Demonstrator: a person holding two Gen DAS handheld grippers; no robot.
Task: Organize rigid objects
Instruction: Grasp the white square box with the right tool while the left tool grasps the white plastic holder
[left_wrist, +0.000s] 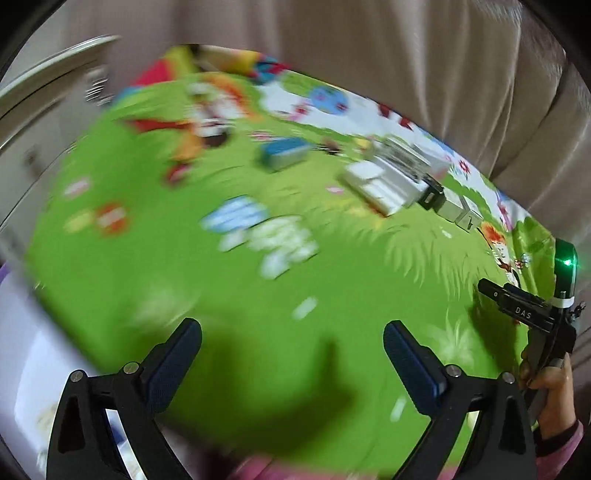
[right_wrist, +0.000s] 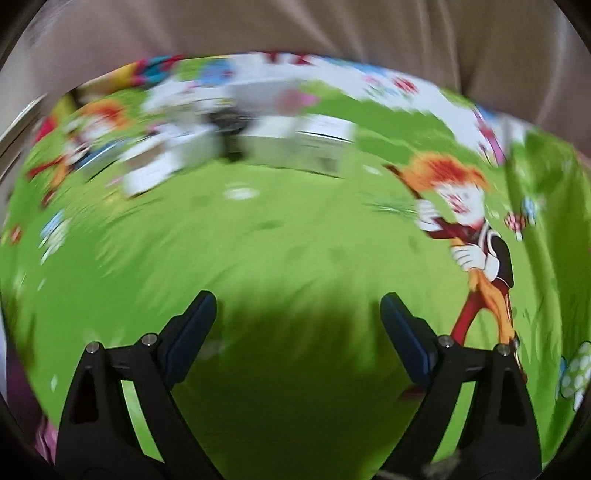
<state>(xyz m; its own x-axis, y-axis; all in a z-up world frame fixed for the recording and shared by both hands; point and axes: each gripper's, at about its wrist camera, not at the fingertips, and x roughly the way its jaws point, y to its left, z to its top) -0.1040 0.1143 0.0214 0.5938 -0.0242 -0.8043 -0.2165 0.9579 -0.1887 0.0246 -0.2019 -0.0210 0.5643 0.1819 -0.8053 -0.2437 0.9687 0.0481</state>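
Several boxes lie in a row across the far right of a green cartoon-print cloth: white boxes, a small black item and a pale carton. A blue-topped box lies apart to their left. The right wrist view shows the same row, blurred, as white boxes and a grey-white box. My left gripper is open above bare green cloth. My right gripper is open too, nothing between its pads; its body shows at the right edge, held by a hand.
Beige curtain folds hang behind the cloth-covered surface. A pale curved rail runs at the far left. Printed cartoon figures and flowers mark the cloth. Both views are smeared by motion.
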